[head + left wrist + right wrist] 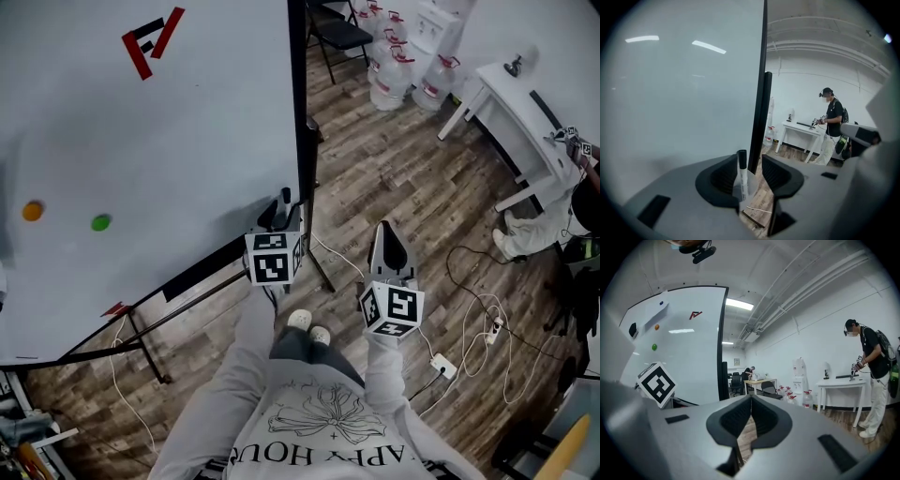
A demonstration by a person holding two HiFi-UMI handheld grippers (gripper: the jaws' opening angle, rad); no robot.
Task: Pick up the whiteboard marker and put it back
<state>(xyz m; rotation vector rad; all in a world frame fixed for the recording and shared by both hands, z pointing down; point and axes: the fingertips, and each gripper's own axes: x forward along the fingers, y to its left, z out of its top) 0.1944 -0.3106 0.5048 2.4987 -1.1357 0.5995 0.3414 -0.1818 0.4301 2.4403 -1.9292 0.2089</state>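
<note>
The whiteboard marker (742, 177), white with a black cap on top, stands upright between the jaws of my left gripper (751, 164). It sits close to the left jaw, and a clear gap separates it from the right jaw. The jaws are open and hide its lower end. In the head view the left gripper (278, 214) is at the lower right corner of the whiteboard (141, 131), where the marker's dark cap (285, 197) shows. My right gripper (387, 231) hangs over the floor to the right, shut and empty (750, 401).
The whiteboard's black frame post (759, 117) stands just behind the marker, and its tray (202, 267) runs along the lower edge. Orange (33, 211) and green (100, 222) magnets stick to the board. A person (830, 123) stands at a white table (520, 117). Water jugs (398, 70) and floor cables (473, 323) are nearby.
</note>
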